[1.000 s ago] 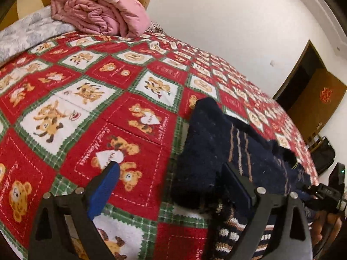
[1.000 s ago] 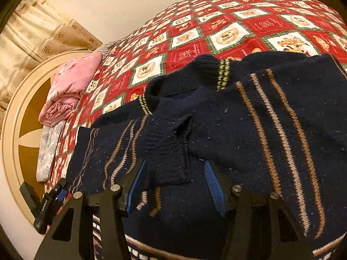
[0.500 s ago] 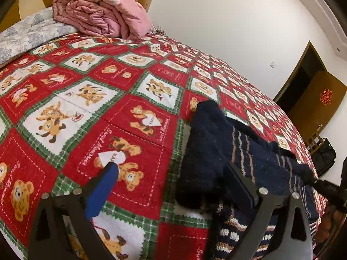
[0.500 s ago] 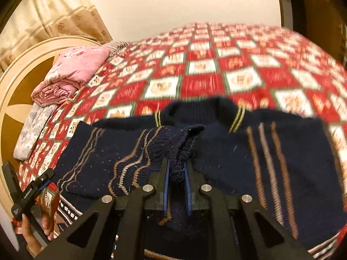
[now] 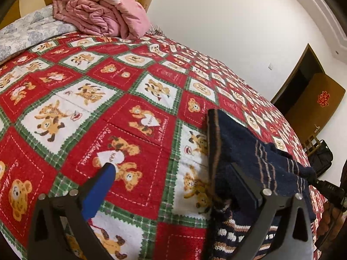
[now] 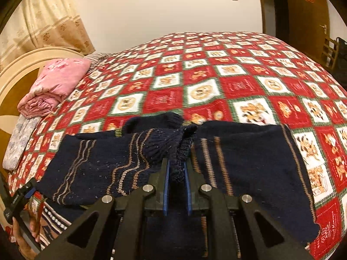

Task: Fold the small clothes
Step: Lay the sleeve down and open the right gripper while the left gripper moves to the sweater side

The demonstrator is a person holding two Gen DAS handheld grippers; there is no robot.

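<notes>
A small navy knitted sweater [image 6: 249,162] with tan stripes lies on the bed; it also shows in the left wrist view [image 5: 249,162]. My right gripper [image 6: 176,166] is shut on the ribbed cuff of the sweater's sleeve [image 6: 173,143] and holds it lifted over the sweater's middle. My left gripper [image 5: 173,173] is open and holds nothing; its right finger rests by the sweater's left edge, its blue-padded left finger [image 5: 99,190] is over the bedspread. The left gripper also shows at the lower left of the right wrist view [image 6: 21,197].
The bed has a red, white and green bear-print bedspread [image 5: 97,99]. A folded pink quilt [image 5: 97,10] and a grey patterned pillow [image 5: 26,34] lie at the headboard. A doorway and a brown door [image 5: 314,108] stand to the right.
My right gripper closed on the sleeve cuff and lifted it up and back over the sweater. My left gripper stayed open and shifted only slightly.
</notes>
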